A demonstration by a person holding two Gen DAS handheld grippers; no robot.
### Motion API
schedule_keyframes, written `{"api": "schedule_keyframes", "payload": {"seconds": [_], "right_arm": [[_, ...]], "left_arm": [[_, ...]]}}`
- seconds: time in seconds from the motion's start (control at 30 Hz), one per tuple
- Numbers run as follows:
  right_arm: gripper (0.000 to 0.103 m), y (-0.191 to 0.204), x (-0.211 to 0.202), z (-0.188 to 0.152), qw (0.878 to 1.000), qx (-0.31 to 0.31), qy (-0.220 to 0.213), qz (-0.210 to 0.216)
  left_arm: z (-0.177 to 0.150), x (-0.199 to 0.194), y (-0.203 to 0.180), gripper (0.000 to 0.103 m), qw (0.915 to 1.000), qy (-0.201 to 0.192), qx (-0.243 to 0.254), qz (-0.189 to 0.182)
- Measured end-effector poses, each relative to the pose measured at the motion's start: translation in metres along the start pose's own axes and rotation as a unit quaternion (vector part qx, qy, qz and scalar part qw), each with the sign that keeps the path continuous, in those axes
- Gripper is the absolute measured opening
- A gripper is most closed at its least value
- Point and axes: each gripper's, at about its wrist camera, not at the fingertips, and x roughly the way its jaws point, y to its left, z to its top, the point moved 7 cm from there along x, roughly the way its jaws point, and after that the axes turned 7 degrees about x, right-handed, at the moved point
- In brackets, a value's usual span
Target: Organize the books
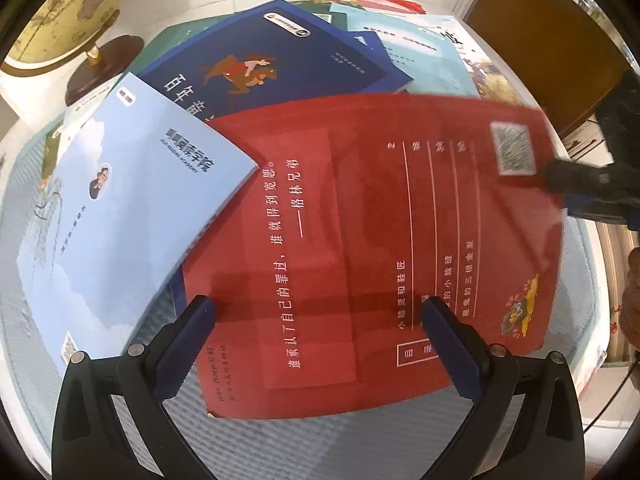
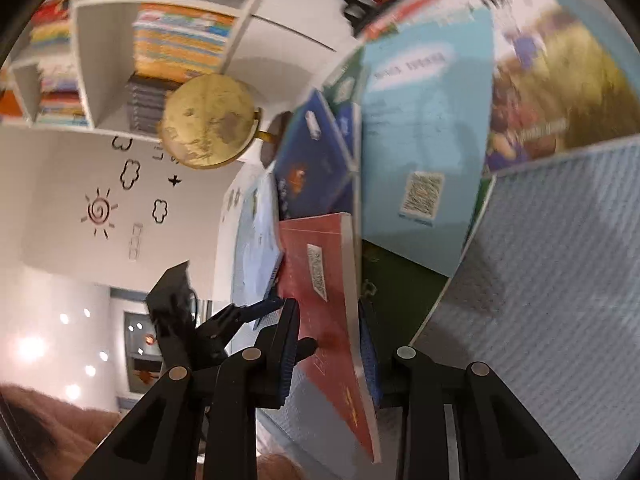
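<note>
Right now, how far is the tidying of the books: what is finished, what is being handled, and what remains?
Done: nothing looks sorted yet; no neat stack shows on the table.
In hand: the right gripper is shut on an edge of the red book, lifting it. The left gripper hovers open above it.
Left: the light blue book, the dark blue book and others behind lie overlapped and askew beside the globe.

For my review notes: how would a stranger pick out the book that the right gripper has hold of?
Start at the globe in the far left corner, then come across the spread of books on the desk mat to the near middle. The red book lies there, the right gripper clamped on its edge. It is the only red cover among blue ones, printed with white lines of text.
</note>
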Motion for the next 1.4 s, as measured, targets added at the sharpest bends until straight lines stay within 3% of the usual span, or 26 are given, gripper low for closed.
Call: {"api": "schedule_keyframes", "payload": {"seconds": [0.13, 0.27, 0.4, 0.5, 0.57, 0.63, 0.83, 0.97, 1.03, 1.07, 1.1, 1.2, 1.3, 1.4], "right_arm": [[0.033, -0.030, 0.021, 0.003, 0.998, 0.014, 0.021, -0.062], [0.033, -0.023, 0.010, 0.006, 1.000, 0.016, 0.015, -0.006], [0.033, 0.012, -0.007, -0.009, 0.997, -0.025, 0.030, 0.066], [0.031, 0.012, -0.003, -0.012, 0.998, -0.038, 0.039, 0.044], [0.025, 0.004, 0.012, -0.009, 0.998, -0.029, 0.044, 0.021], [0.018, -0.004, 0.017, -0.004, 0.999, -0.028, 0.032, -0.015], [0.009, 0.028, -0.016, -0.002, 0.999, -0.037, -0.018, 0.009], [0.009, 0.034, -0.050, -0.008, 0.997, -0.017, -0.059, -0.044], [0.009, 0.025, -0.072, -0.015, 0.992, 0.025, -0.089, -0.085], [0.007, 0.027, -0.083, -0.018, 0.991, 0.040, -0.106, -0.071], [0.006, 0.031, -0.102, -0.025, 0.987, 0.055, -0.140, -0.059], [0.006, 0.052, -0.148, -0.040, 0.971, 0.047, -0.222, -0.077], [0.006, 0.098, -0.190, -0.059, 0.934, -0.027, -0.318, -0.158], [0.009, 0.138, -0.170, -0.072, 0.903, -0.127, -0.325, -0.251]], "left_arm": [[-0.002, 0.002, 0.000, 0.102, 0.9999, 0.002, 0.011, 0.008], [0.003, 0.008, -0.008, 0.103, 0.9997, 0.003, 0.017, 0.016], [0.002, 0.005, -0.004, 0.103, 1.0000, -0.001, 0.001, -0.009], [0.001, 0.004, -0.002, 0.103, 0.9999, -0.002, 0.004, -0.010], [0.001, 0.005, -0.005, 0.103, 0.9999, -0.002, 0.011, 0.001], [0.002, 0.005, -0.004, 0.103, 1.0000, -0.002, 0.007, 0.002], [0.015, -0.003, -0.010, 0.103, 0.9960, -0.003, -0.029, -0.084], [0.034, -0.014, -0.031, 0.103, 0.9948, -0.022, -0.020, -0.097], [0.041, -0.021, -0.040, 0.101, 0.9943, -0.034, -0.010, -0.100], [0.043, -0.024, -0.042, 0.101, 0.9941, -0.039, -0.006, -0.101], [0.044, -0.030, -0.045, 0.101, 0.9942, -0.045, -0.001, -0.098], [0.044, -0.041, -0.041, 0.101, 0.9941, -0.053, 0.000, -0.094], [0.038, -0.055, -0.027, 0.101, 0.9943, -0.064, -0.010, -0.085], [0.031, -0.067, -0.007, 0.101, 0.9942, -0.073, -0.028, -0.073]]}}
